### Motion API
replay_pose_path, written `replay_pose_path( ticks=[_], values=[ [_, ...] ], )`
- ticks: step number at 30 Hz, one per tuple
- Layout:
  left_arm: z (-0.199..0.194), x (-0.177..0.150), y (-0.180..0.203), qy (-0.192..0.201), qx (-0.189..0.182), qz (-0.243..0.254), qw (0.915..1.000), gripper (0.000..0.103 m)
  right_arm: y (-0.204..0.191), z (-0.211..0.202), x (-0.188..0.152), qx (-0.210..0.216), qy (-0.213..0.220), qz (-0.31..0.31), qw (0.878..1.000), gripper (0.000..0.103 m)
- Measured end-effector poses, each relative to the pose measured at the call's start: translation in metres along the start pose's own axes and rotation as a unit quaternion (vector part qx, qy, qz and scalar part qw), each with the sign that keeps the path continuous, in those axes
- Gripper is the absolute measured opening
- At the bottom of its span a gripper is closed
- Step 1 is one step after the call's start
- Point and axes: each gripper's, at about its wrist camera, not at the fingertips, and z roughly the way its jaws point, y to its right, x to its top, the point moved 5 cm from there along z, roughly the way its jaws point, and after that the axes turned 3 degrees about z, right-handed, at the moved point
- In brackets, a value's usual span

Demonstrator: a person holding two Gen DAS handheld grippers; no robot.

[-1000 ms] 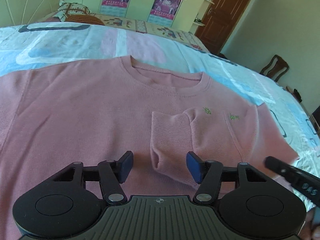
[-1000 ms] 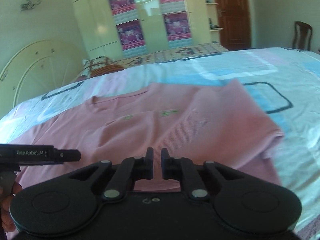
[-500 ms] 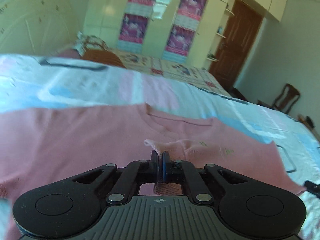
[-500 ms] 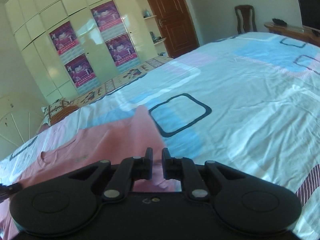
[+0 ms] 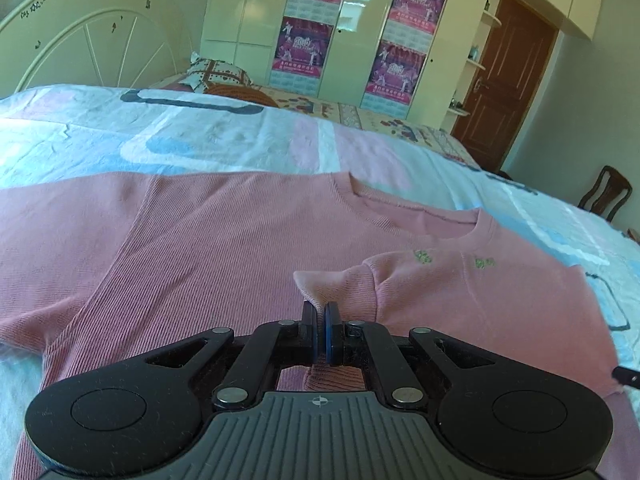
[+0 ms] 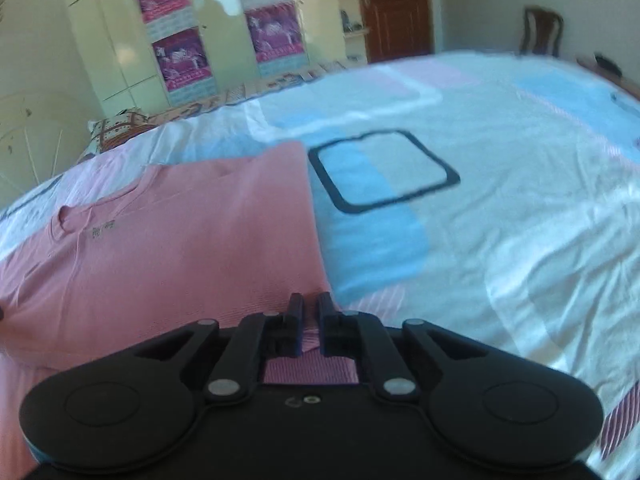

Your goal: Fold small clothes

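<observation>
Your left gripper pinches the cuff of the folded-in sleeve on the pink sweater, spread flat on the bed. Your right gripper is closed on nothing, its fingers at the sweater's right edge.

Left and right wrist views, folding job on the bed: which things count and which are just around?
In the job:
pink sweater
its folded-in sleeve cuff, pinched by the left gripper
right gripper, closing at the sweater's edge

Just around:
bedspread
pillow
chair
wardrobe posters
door
</observation>
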Motion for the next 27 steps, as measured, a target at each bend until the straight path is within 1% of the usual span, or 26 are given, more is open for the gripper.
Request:
replay_pose_path(
  ticks=[1, 2, 3, 5, 8, 10, 12, 13, 14, 15, 16, 19, 20, 21, 23, 24, 25, 26, 27],
  values=[
    [0.000, -0.001, 0.000, -0.002, 0.006, 0.006, 1.0000, 0.003, -0.003, -0.001, 0.002, -0.005, -0.001, -0.010, 1.000, 0.006],
    [0.000, 0.000, 0.000, -0.001, 0.020, 0.012, 0.9997, 0.003, -0.006, -0.003, 0.005, -0.005, 0.004, -0.013, 1.000, 0.007],
    [-0.002, 0.000, -0.001, 0.002, 0.030, 0.017, 0.9994, 0.003, -0.007, -0.008, 0.008, 0.003, 0.016, -0.012, 1.000, 0.011],
    [-0.005, 0.003, -0.003, 0.013, 0.031, 0.015, 0.9993, 0.004, -0.010, -0.016, 0.012, 0.023, 0.037, -0.012, 0.999, 0.011],
    [0.001, 0.006, -0.003, 0.011, 0.041, 0.022, 0.9989, 0.005, -0.017, -0.012, 0.016, 0.040, 0.040, -0.027, 0.998, 0.011],
    [-0.001, 0.013, 0.001, 0.022, 0.031, 0.020, 0.9991, 0.006, -0.020, -0.005, 0.026, 0.049, 0.042, -0.026, 0.998, 0.011],
    [0.000, 0.020, 0.009, 0.030, 0.018, 0.032, 0.9989, 0.018, -0.019, 0.004, 0.044, 0.060, 0.049, -0.007, 0.997, 0.011],
    [0.002, 0.024, 0.015, 0.035, 0.013, 0.040, 0.9985, 0.042, -0.020, 0.011, 0.054, 0.060, 0.052, -0.003, 0.997, 0.011],
    [0.002, 0.028, 0.022, 0.043, 0.009, 0.051, 0.9978, 0.058, -0.022, 0.019, 0.061, 0.061, 0.053, -0.004, 0.997, 0.011],
    [0.003, 0.031, 0.033, 0.051, 0.004, 0.068, 0.9964, 0.059, -0.025, 0.028, 0.068, 0.061, 0.050, -0.008, 0.997, 0.011],
    [0.006, 0.033, 0.042, 0.051, -0.005, 0.083, 0.9952, 0.059, -0.030, 0.038, 0.073, 0.065, 0.045, -0.015, 0.997, 0.011],
    [0.019, 0.032, 0.067, 0.036, -0.032, 0.124, 0.9911, 0.059, -0.047, 0.065, 0.082, 0.072, 0.035, -0.050, 0.996, 0.010],
    [0.026, 0.030, 0.069, 0.026, -0.027, 0.136, 0.9899, 0.059, -0.045, 0.072, 0.085, 0.069, 0.033, -0.049, 0.996, 0.009],
    [0.033, 0.027, 0.066, 0.016, -0.015, 0.138, 0.9902, 0.059, -0.041, 0.078, 0.089, 0.058, 0.032, -0.043, 0.997, 0.007],
    [0.049, 0.020, 0.048, -0.015, 0.025, 0.131, 0.9910, 0.059, -0.016, 0.095, 0.098, 0.008, 0.023, -0.010, 1.000, 0.008],
    [0.048, 0.018, 0.041, -0.003, 0.016, 0.121, 0.9925, 0.059, -0.001, 0.105, 0.099, -0.003, 0.004, 0.017, 1.000, 0.009],
    [0.046, 0.018, 0.037, -0.005, 0.014, 0.116, 0.9931, 0.059, 0.008, 0.108, 0.101, 0.014, 0.000, 0.040, 0.999, 0.009],
    [0.043, 0.020, 0.037, -0.006, 0.018, 0.119, 0.9927, 0.059, 0.011, 0.107, 0.104, 0.022, -0.003, 0.045, 0.999, 0.009],
    [0.035, 0.023, 0.039, 0.004, 0.027, 0.122, 0.9922, 0.059, 0.010, 0.101, 0.106, 0.022, 0.003, 0.035, 0.999, 0.013]
  ],
)
